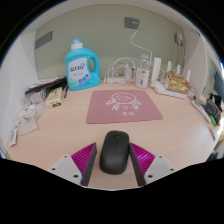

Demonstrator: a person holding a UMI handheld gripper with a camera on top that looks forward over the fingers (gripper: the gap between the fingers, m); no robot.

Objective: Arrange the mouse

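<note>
A black computer mouse (pixel 114 153) sits between my gripper's (pixel 114 147) two fingers, and both magenta pads (pixel 88 160) press on its sides. The mouse points away from me, over the light wooden desk (pixel 60 130). A pink mouse mat (pixel 123 105) with a white drawing lies flat on the desk just beyond the fingers, a short gap ahead of the mouse's front. I cannot tell whether the mouse is lifted or resting on the desk.
A blue and white detergent bottle (pixel 80 66) stands at the back left. White cables and a charger (pixel 122 72) lie behind the mat. A power strip (pixel 170 88) lies at the right, and small clutter (pixel 48 96) at the left.
</note>
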